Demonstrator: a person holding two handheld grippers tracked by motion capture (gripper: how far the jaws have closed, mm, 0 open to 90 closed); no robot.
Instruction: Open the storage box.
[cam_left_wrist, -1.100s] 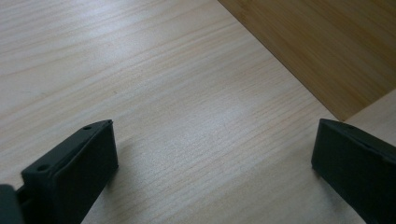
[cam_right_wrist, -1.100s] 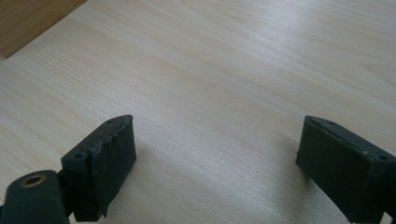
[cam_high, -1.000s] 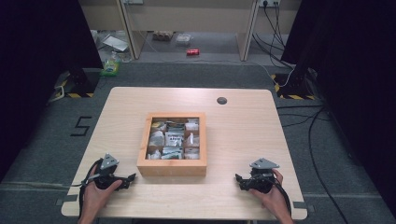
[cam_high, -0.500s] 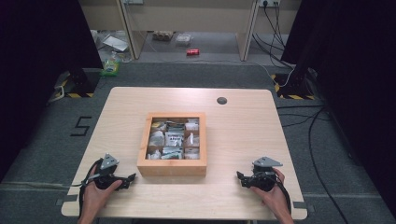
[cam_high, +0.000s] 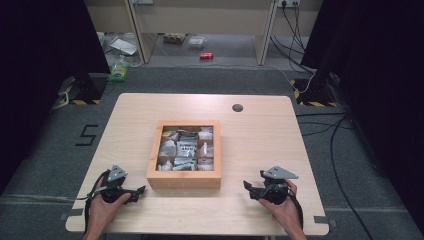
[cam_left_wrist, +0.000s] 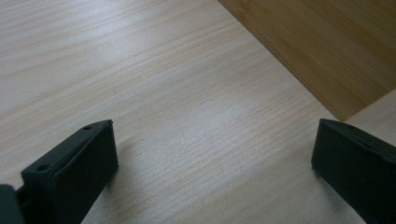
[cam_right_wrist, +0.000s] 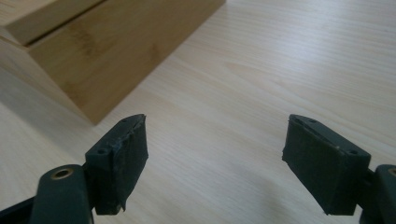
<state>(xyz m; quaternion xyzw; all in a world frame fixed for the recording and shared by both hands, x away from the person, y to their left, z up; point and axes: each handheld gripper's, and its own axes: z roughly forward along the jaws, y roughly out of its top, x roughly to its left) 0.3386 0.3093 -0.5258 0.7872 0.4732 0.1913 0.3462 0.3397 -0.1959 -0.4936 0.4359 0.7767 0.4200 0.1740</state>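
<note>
Starting out, both tools rest gaping and empty on the desk, left tool at seven o'clock, right tool, jaws just narrowing slightly, at five o'clock of the wooden box; next likely means reaching into its compartments.

A light wooden counter has a small dark round hole near its far edge. On the grey floor behind lie a red can, a green packet and loose cables (a black 5 marks the left).
</note>
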